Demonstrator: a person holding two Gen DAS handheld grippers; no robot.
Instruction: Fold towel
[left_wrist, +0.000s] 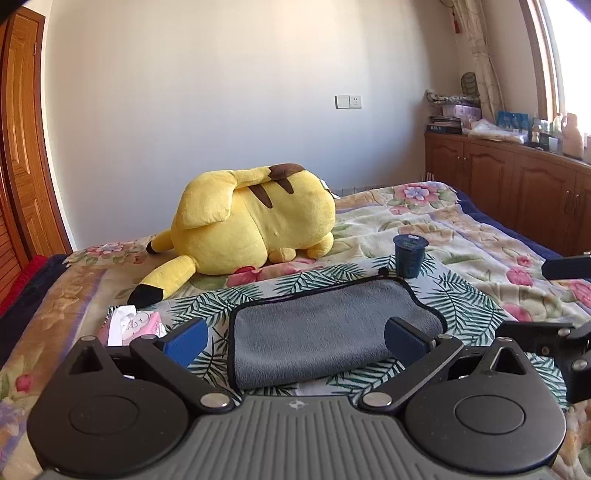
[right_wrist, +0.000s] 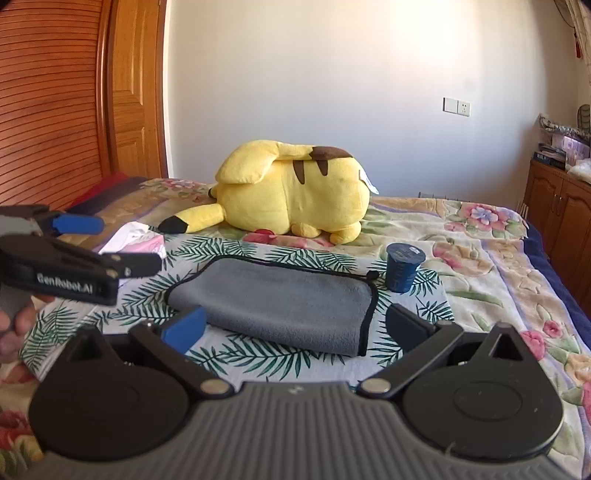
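Grey towel (left_wrist: 332, 328), already folded beside the cup (left_wrist: 408, 256); both grippers (left_wrist: 295, 338) (right_wrist: 295, 328) held apart, empty; a further fold or withdrawal is judged next.

A bedroom with a plain white wall (left_wrist: 221, 92) carrying a light switch and socket plate (left_wrist: 348, 101). A bed (left_wrist: 461, 229) covered in a floral blanket fills the foreground. To the left stand a warm wooden door (right_wrist: 135, 92) and a slatted wooden wardrobe panel (right_wrist: 48, 103). Along the right wall runs a low wooden cabinet (left_wrist: 517, 177), its top crowded with boxes and bottles. Bright daylight pours through a window (left_wrist: 569, 55) beside a patterned curtain (left_wrist: 480, 48).
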